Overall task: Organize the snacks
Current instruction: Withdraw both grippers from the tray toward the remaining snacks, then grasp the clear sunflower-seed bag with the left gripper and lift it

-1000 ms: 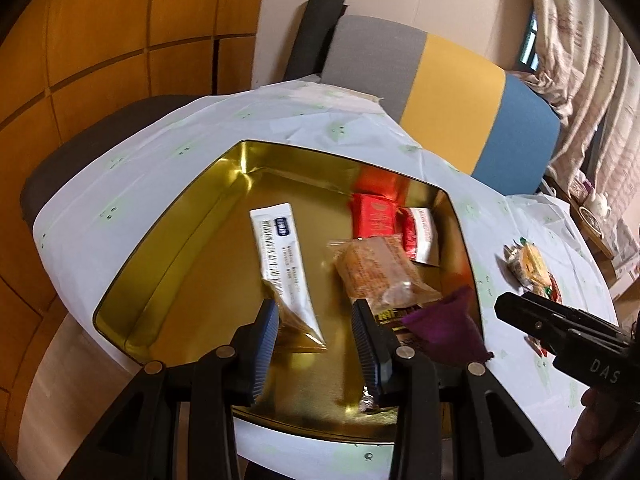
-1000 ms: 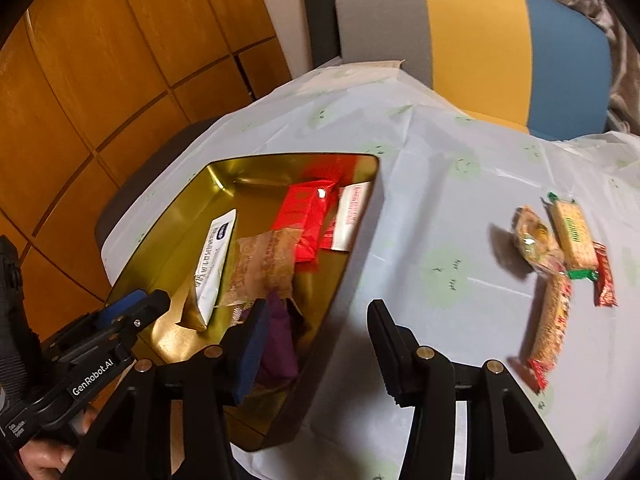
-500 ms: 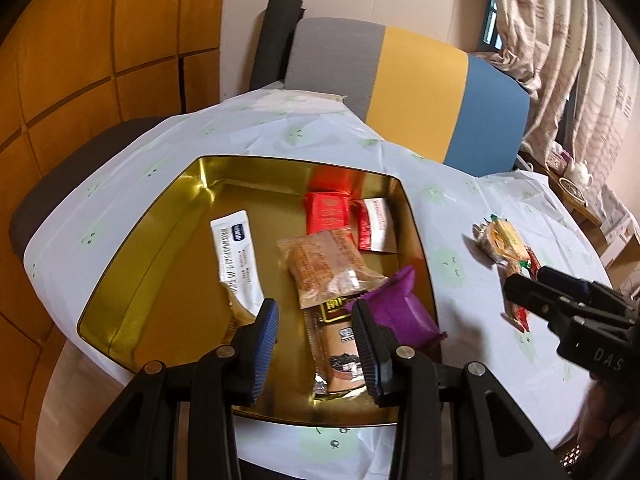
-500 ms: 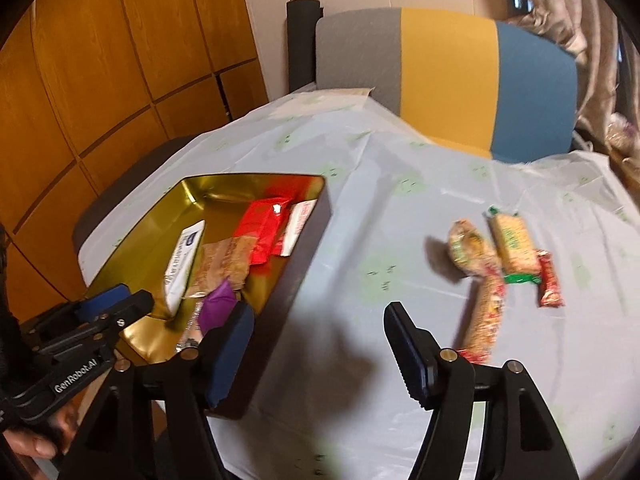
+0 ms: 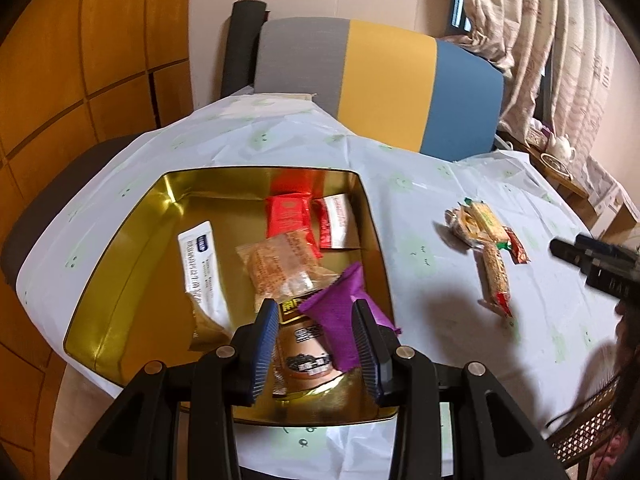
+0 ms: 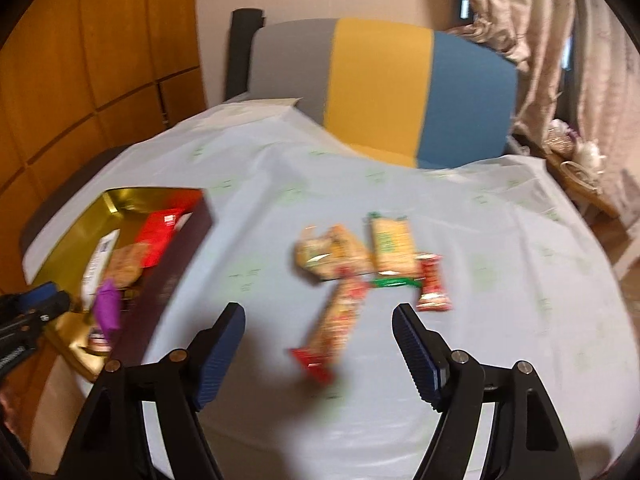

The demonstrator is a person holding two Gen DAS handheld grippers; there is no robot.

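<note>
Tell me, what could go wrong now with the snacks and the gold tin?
The purple packet leans on the gold tin's near right wall, one corner over the rim, so it might slip out onto the tablecloth.

The right gripper, jaws opening with nothing between them, heads for overlapping snacks; grabbing the long bar could drag the cracker pack or the small red packet along.

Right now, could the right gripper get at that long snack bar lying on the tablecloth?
Probably yes. The right gripper hangs over the long snack bar with its jaws opening and nothing between them; only bare tablecloth surrounds it.
</note>
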